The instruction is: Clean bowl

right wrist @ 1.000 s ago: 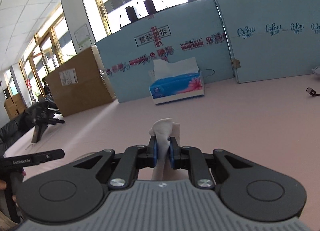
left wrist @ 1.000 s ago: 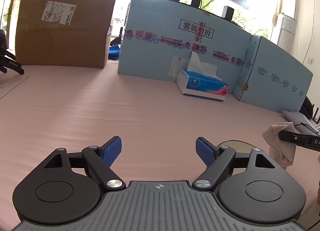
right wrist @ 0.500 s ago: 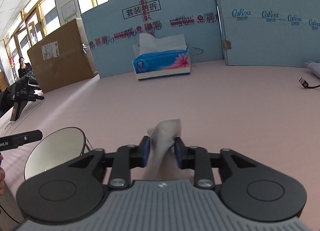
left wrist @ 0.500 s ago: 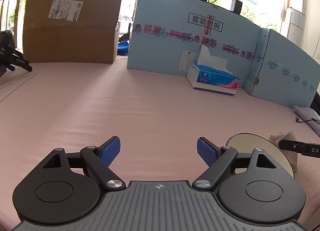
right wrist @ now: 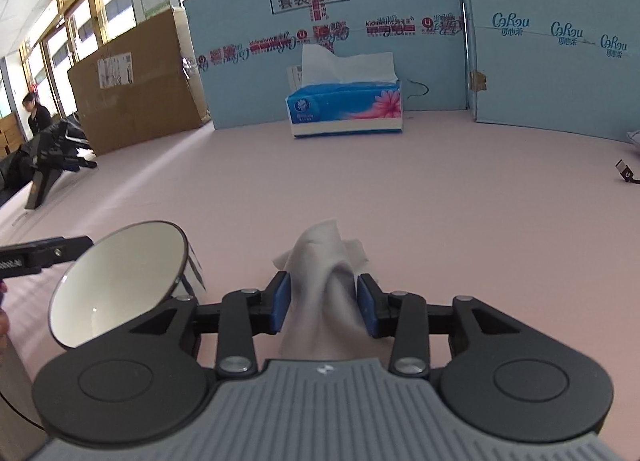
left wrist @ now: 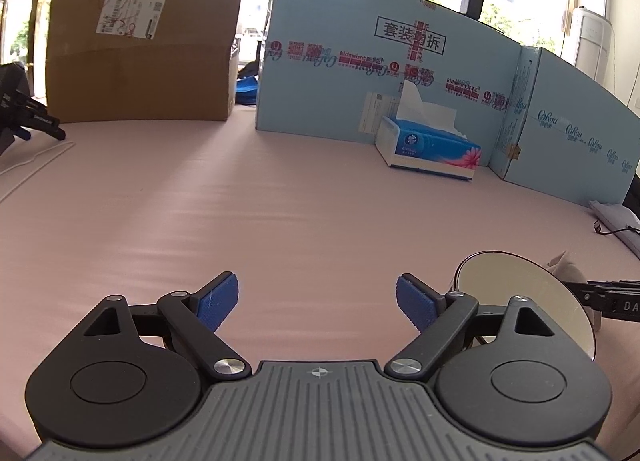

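Your white round ceramic bowl point(right wrist: 116, 281) sits left of your right gripper point(right wrist: 324, 307), jaws opening around a crumpled white tissue point(right wrist: 328, 285); left gripper point(left wrist: 316, 301) jaws wide, empty, angled downward.

The bowl point(right wrist: 116, 281) looks glossy inside — smooth glazed ceramic. The tissue point(right wrist: 328, 261) is soft, crumpled paper. A matt pink cloth covers the desk point(left wrist: 280, 201); behind stand plain brown cardboard point(left wrist: 140, 61) and printed blue cardboard point(left wrist: 360, 61).

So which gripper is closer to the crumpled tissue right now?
Right. The crumpled tissue sits between the right gripper's opening fingers; the left gripper, open and empty, is off beyond the bowl.
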